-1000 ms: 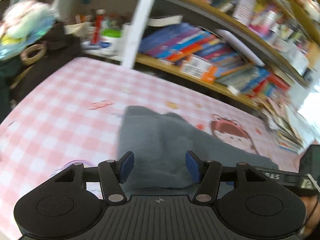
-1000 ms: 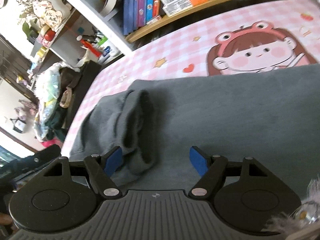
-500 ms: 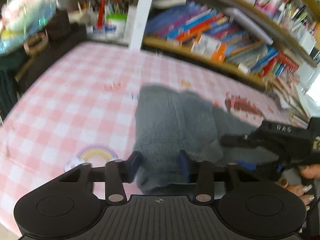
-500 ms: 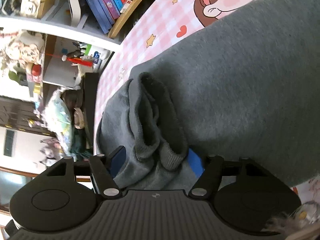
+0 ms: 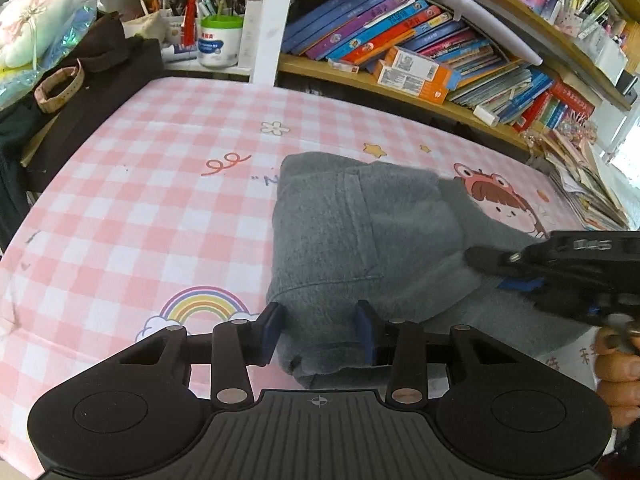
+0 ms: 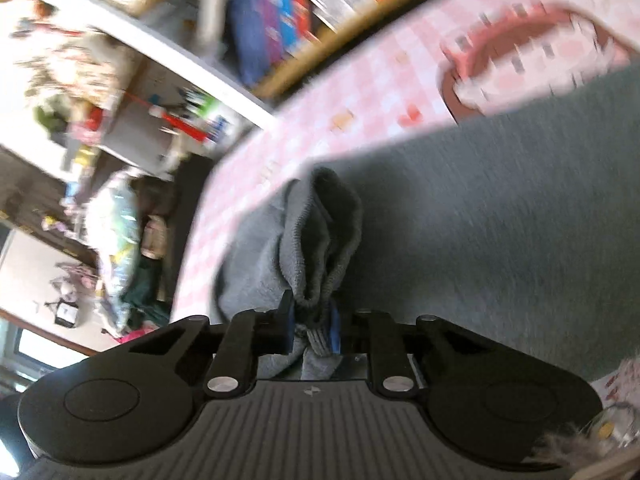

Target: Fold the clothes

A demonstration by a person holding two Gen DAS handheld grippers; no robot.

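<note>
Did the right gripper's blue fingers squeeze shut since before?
Yes. The right gripper closed inward from wide open, now pinching the grey fleece garment's bunched edge.

Right wrist view motion-blurred: shelf books (image 6: 280, 20) unreadable, cartoon print (image 6: 532, 60) smeared. Grey garment (image 6: 500, 240) runs off right edge. Left view: right gripper (image 5: 520, 276) cut by right edge; hand (image 5: 620, 372) partly hidden.
</note>
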